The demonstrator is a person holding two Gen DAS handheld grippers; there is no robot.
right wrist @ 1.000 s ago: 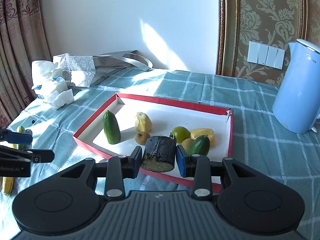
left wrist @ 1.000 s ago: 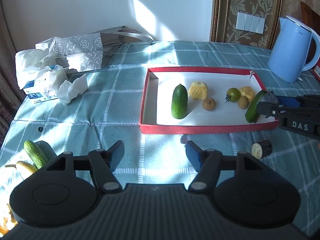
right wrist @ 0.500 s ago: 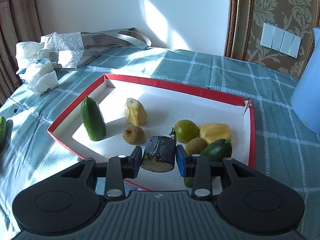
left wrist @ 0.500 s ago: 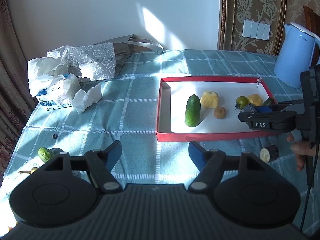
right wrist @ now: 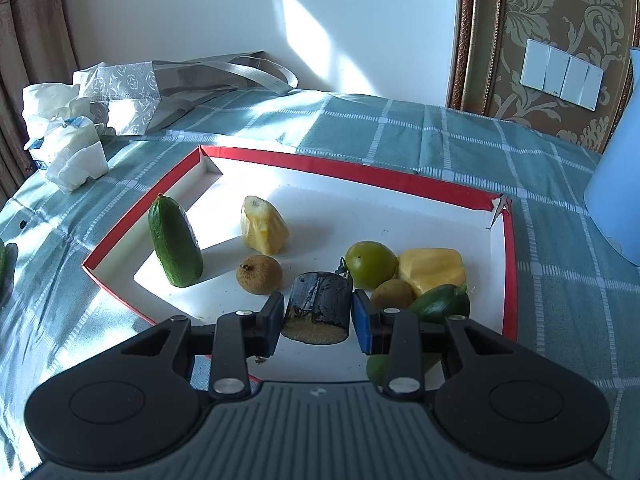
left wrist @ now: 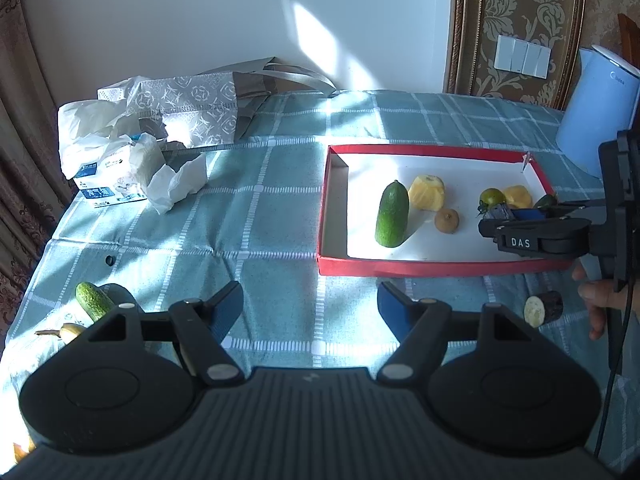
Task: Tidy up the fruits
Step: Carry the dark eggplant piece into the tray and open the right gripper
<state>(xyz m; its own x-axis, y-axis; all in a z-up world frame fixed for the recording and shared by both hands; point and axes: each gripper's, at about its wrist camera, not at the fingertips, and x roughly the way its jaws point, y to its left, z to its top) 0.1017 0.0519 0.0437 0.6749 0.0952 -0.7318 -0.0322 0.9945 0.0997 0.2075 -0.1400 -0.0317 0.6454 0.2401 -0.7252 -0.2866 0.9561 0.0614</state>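
My right gripper [right wrist: 318, 316] is shut on a dark eggplant piece [right wrist: 318, 306], held low over the red-rimmed white tray [right wrist: 340, 168] between a kiwi [right wrist: 259, 274] and a green tomato [right wrist: 370, 264]. Also in the tray are a cucumber [right wrist: 175, 242], two yellow pineapple chunks [right wrist: 264, 226], a second kiwi [right wrist: 392, 294] and a dark green fruit [right wrist: 440, 304]. My left gripper [left wrist: 310, 308] is open over the checked cloth in front of the tray [left wrist: 400, 268], with nothing between its fingers. Another eggplant piece [left wrist: 543, 308] lies on the cloth at right. A cucumber [left wrist: 93, 300] and a banana [left wrist: 68, 330] lie at the near left.
A blue kettle [left wrist: 592, 112] stands at the far right beside the tray. A tissue pack [left wrist: 116, 176] with loose tissues and a grey patterned bag [left wrist: 192, 108] sit at the back left. A person's hand [left wrist: 600, 300] holds the right gripper's handle.
The right gripper has moved forward and down over the tray with the eggplant piece in it. The left gripper's jaws stand a little wider.
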